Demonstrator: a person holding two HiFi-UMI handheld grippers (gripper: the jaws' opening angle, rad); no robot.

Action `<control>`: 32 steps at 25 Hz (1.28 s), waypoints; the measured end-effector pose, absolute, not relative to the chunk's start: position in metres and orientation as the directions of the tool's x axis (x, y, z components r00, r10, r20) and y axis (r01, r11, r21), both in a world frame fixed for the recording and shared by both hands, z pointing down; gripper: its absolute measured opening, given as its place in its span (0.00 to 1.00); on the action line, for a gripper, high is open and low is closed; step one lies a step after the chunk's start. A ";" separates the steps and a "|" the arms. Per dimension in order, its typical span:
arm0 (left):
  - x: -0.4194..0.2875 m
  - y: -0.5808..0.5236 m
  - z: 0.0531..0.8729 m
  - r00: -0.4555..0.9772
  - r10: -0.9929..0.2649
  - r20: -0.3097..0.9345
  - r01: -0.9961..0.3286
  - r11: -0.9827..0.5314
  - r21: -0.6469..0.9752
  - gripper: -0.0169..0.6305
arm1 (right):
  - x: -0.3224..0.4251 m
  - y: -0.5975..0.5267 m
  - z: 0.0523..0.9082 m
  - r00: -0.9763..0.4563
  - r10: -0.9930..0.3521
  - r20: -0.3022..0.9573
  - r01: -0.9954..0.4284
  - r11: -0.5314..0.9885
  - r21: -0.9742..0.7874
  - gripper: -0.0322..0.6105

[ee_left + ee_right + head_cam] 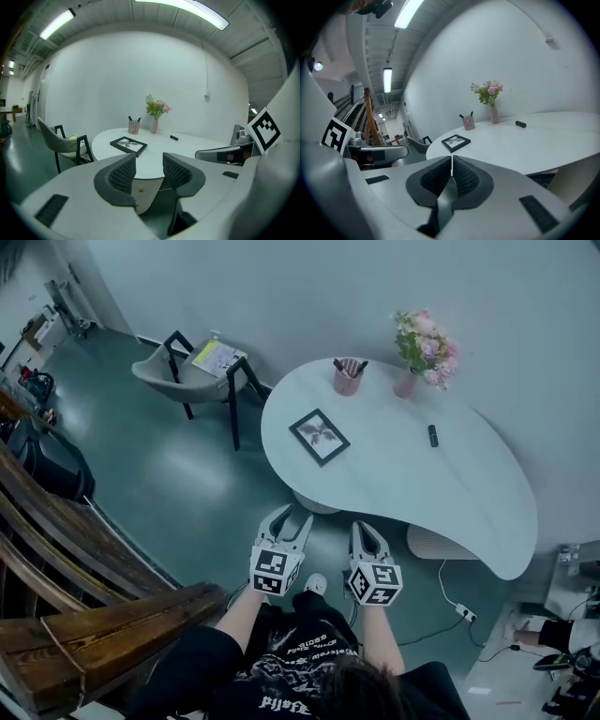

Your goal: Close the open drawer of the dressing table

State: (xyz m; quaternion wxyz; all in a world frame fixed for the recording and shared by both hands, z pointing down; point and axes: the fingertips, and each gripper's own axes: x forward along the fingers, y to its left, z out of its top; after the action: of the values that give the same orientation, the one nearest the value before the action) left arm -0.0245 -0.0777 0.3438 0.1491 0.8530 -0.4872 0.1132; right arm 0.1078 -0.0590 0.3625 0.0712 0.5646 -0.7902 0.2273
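Head view: the table (394, 474) fills the upper right. The drawer (317, 503) juts out from under the table's edge at 7 o'clock. Only a pale curved strip of it shows, and its inside is hidden. The left gripper (292, 517) and the right gripper (366, 532) sit side by side just below that edge, at 6 o'clock in the frame.

Left gripper view: the jaws stand apart with nothing between them. Through the gap shows the drawer's beige front with a small brass knob. The rest of the drawer is covered by the jaws.

Right gripper view: the pads are pressed together and hold nothing. The drawer does not show in this view.

On the table:
- frame (320, 436), at 9 o'clock
- pen cup (347, 379), at 11 o'clock
- vase (406, 382) of pink flowers, at 12 o'clock
- small black object (432, 435), near centre; its type cannot be made out

A ribbed pedestal (436, 542) is partly hidden under the table at 5 o'clock. The chair (178, 376) stands at 10 o'clock in the frame and holds a sheet (216, 358) whose print is too small to read. The white print on the shirt (291, 652) is upside down and illegible. Each gripper's cube carries only square black-and-white markers. Wooden steps (94, 615) are cut off at the left border.
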 end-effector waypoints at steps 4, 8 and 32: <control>-0.029 -0.073 0.325 0.504 -0.805 0.314 -0.862 -0.489 0.129 0.32 | 0.111 -0.060 0.333 -0.353 -0.879 0.321 -0.927 0.282 -0.248 0.09; -0.037 -0.069 0.307 0.496 -0.818 0.290 -0.867 -0.485 0.116 0.32 | 0.114 -0.060 0.314 -0.335 -0.901 0.275 -0.927 0.263 -0.267 0.09; -0.024 -0.056 0.283 0.535 -0.823 0.193 -0.844 -0.508 0.171 0.08 | 0.121 -0.047 0.287 -0.336 -0.924 0.181 -0.934 0.301 -0.193 0.09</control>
State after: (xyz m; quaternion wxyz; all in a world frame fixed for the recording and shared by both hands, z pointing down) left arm -0.0238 -0.0558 0.2827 0.1226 0.8673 -0.4805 0.0432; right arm 0.1207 -0.0469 0.2865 0.0174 0.5760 -0.8065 0.1323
